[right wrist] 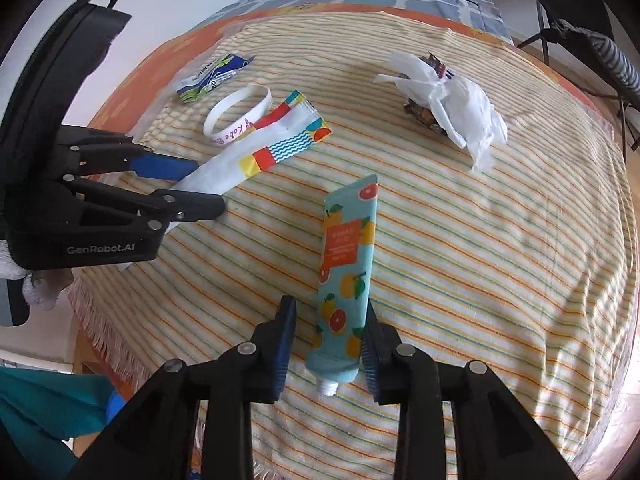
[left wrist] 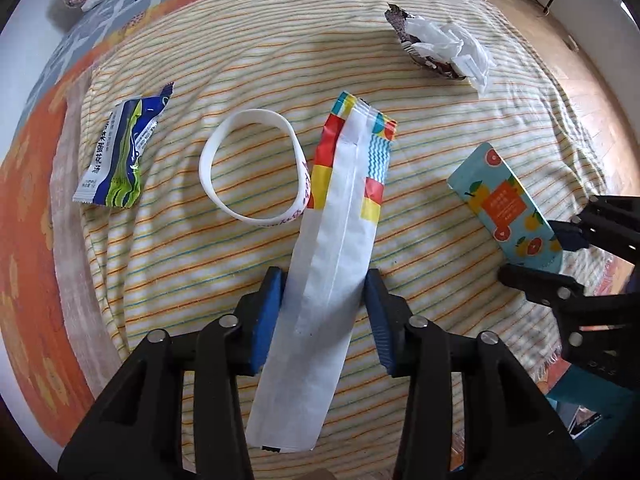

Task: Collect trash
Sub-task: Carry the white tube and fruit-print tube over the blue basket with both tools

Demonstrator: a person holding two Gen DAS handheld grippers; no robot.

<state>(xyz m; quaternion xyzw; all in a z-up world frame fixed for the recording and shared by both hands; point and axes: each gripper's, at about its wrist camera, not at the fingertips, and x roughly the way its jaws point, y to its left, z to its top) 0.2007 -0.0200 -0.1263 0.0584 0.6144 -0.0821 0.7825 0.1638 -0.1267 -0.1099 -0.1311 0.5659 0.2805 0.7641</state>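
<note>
**A:** What has my left gripper (left wrist: 324, 280) got?

**B:** Its blue pads are clamped on the edges of a long white wrapper (left wrist: 340, 200) with a colourful end, lying on the striped cloth (right wrist: 480, 280).

**A:** And the right gripper (right wrist: 329, 304)?

**B:** I see its fingers either side of a teal tube (right wrist: 348, 240). One pad touches it and the other stands off, so it has no grip.

**A:** Other litter?

**B:** A white wristband (left wrist: 252, 172) beside the wrapper, a blue packet (left wrist: 120, 152) further left, and crumpled plastic (left wrist: 452, 48) at the far right.

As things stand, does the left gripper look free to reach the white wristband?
Probably not yet: the left gripper straddles the long wrapper. The wristband lies unobstructed just beside it.
</note>
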